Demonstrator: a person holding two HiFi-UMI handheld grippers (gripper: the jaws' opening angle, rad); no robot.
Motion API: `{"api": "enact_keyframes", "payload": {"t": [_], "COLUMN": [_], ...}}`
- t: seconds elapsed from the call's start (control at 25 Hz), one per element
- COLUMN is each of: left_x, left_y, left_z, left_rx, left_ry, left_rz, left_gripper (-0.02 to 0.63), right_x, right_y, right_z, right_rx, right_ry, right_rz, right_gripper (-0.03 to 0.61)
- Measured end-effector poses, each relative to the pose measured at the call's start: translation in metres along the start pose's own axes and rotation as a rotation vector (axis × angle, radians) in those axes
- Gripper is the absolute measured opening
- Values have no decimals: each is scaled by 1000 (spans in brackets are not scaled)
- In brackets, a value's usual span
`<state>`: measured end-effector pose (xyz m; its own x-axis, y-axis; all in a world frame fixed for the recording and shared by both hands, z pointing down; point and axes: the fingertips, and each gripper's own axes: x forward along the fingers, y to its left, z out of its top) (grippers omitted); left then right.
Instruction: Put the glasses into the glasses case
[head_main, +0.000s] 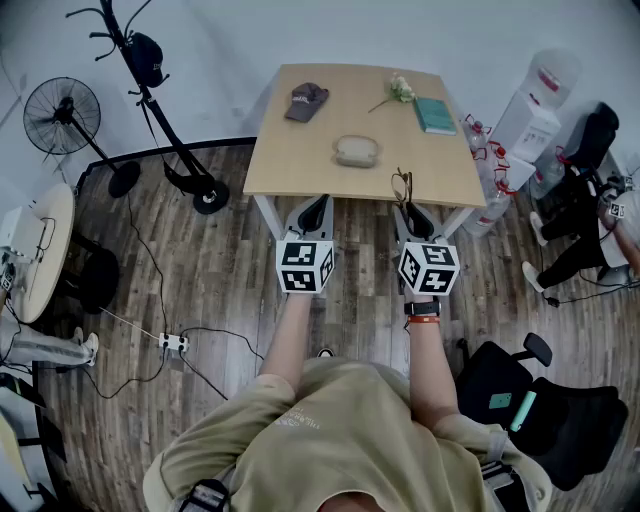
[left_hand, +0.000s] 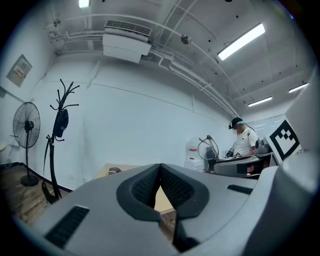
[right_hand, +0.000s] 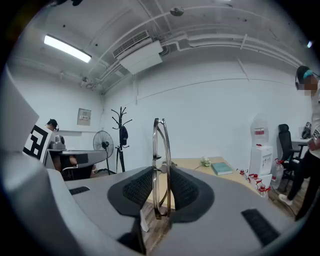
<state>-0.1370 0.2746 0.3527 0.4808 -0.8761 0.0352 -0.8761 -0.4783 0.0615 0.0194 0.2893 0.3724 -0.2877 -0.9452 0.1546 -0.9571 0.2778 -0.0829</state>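
The glasses case (head_main: 356, 150), a pale oval case, lies closed near the middle of the wooden table (head_main: 300, 160). My right gripper (head_main: 408, 206) hovers at the table's near edge, shut on the thin metal-framed glasses (head_main: 402, 186). In the right gripper view the glasses (right_hand: 161, 150) stand upright and edge-on between the dark pads (right_hand: 182, 190), rising above my right gripper (right_hand: 161, 172). My left gripper (head_main: 318, 204) is held level beside it at the same edge. Its pads (left_hand: 175, 187) meet at the tip with nothing between them, so my left gripper (left_hand: 160, 167) is shut and empty.
A cap (head_main: 306, 100), a flower (head_main: 400, 90) and a teal book (head_main: 434, 115) lie on the far part of the table. A water dispenser (head_main: 535, 110) stands at right, a coat rack (head_main: 150, 70) and fan (head_main: 62, 115) at left, an office chair (head_main: 540, 390) behind me.
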Motion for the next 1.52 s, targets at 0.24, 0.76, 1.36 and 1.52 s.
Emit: {"api": "enact_keyframes", "payload": {"t": [0.24, 0.76, 1.36, 1.52], "left_x": [4, 22, 236, 302], "left_y": [25, 77, 118, 124], "left_z": [-3, -36, -31, -16], "left_rx": [-7, -39, -49, -40], "left_ry": [5, 51, 73, 78], "left_rz": [-18, -42, -27, -9], "left_gripper": [23, 23, 23, 23], "right_x": [26, 84, 275, 325], "right_y": [18, 48, -56, -99], "right_z": [-5, -42, -10, 16], "right_rx": [-5, 86, 146, 156], "right_ry": [12, 49, 75, 73], "right_rz": [0, -4, 66, 82], "right_gripper": [117, 120, 120, 120]}}
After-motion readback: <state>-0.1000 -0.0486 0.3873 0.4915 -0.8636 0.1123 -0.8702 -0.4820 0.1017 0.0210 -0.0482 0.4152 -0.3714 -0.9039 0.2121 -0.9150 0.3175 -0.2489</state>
